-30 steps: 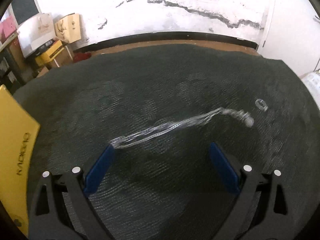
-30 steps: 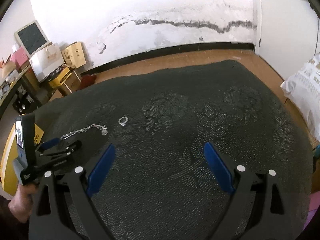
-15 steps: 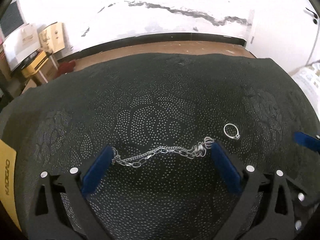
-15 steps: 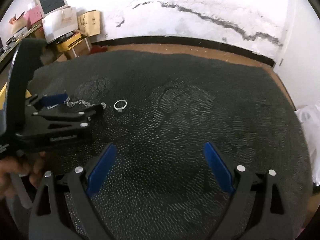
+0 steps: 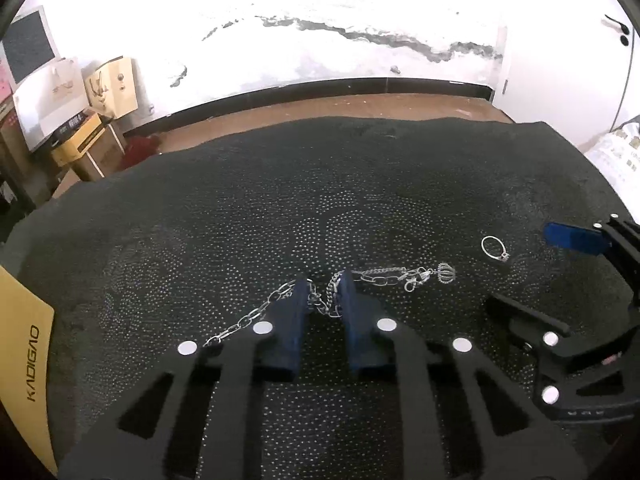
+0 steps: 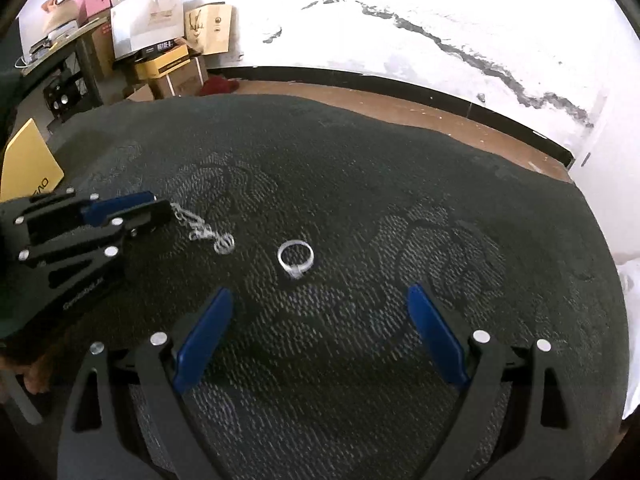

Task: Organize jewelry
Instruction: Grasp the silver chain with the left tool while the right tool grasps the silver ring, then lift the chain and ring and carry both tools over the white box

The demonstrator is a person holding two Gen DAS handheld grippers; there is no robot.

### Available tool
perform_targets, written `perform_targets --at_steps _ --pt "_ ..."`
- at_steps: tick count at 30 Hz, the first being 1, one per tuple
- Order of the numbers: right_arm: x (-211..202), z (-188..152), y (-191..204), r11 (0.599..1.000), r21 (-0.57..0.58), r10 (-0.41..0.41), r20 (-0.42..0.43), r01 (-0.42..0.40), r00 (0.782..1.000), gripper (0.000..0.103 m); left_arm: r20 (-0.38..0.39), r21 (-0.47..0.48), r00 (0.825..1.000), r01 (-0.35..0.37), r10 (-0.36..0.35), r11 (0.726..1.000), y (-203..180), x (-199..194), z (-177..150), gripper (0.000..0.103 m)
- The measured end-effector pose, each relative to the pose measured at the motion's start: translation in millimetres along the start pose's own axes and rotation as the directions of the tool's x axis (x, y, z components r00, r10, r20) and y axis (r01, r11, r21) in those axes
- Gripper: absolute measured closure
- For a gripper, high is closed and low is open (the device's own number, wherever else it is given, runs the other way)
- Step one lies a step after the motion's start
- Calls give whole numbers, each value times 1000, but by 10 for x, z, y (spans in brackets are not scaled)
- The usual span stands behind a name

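So the left gripper (image 5: 324, 284) with the blue pads has just been closing, and its jaws are now sitting narrow with the middle of the silver link-chain bracelet (image 5: 384, 278) bunched up between them, right down on the dark dotted flower-pattern cloth (image 5: 280, 208) that's covering the table. Can't swear the pads are actually squeezing the links, there's a sliver of gap showing, but the chain is definitely in there. One end of the chain is trailing off to the left of the jaws, the other is running right and ending at a clasp and a little silver crown-shaped charm (image 5: 447, 272). Just past that charm, a thin silver ring with a small stone setting (image 6: 296, 257) is lying flat on the cloth, on its own, not touching the bracelet. The right gripper (image 6: 320, 322) is hanging over the cloth with its blue jaws spread wide and nothing in them, and the ring is sitting a bit ahead of its fingertips, roughly centred between them. A flat yellow box with KADIGAO lettering (image 5: 24, 360) is lying at the left edge of the cloth. Stacked cardboard boxes (image 6: 172, 64) are sitting against the cracked white wall (image 5: 360, 32) at the back.
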State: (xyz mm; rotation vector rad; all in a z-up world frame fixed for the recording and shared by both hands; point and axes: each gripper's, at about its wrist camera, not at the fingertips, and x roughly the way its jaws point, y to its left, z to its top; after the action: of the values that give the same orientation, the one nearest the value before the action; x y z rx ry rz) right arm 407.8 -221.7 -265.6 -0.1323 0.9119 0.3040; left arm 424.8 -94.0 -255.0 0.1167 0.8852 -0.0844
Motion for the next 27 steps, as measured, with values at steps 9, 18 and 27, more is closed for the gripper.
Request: perform_targets --at_steps 9,18,27 --pt "27 93 60 999 -22 32 24 -32 999 44 4 -9 1000 12 -12 1000 30 -12 -8 96" --pt "9 112 91 1000 1 31 30 -31 999 84 -5 -15 1000 20 -20 1000 25 -45 -8 97" --pt "-103 143 62 999 32 26 34 -27 999 84 -5 -42 999 40 -40 998 106 -227 70 97"
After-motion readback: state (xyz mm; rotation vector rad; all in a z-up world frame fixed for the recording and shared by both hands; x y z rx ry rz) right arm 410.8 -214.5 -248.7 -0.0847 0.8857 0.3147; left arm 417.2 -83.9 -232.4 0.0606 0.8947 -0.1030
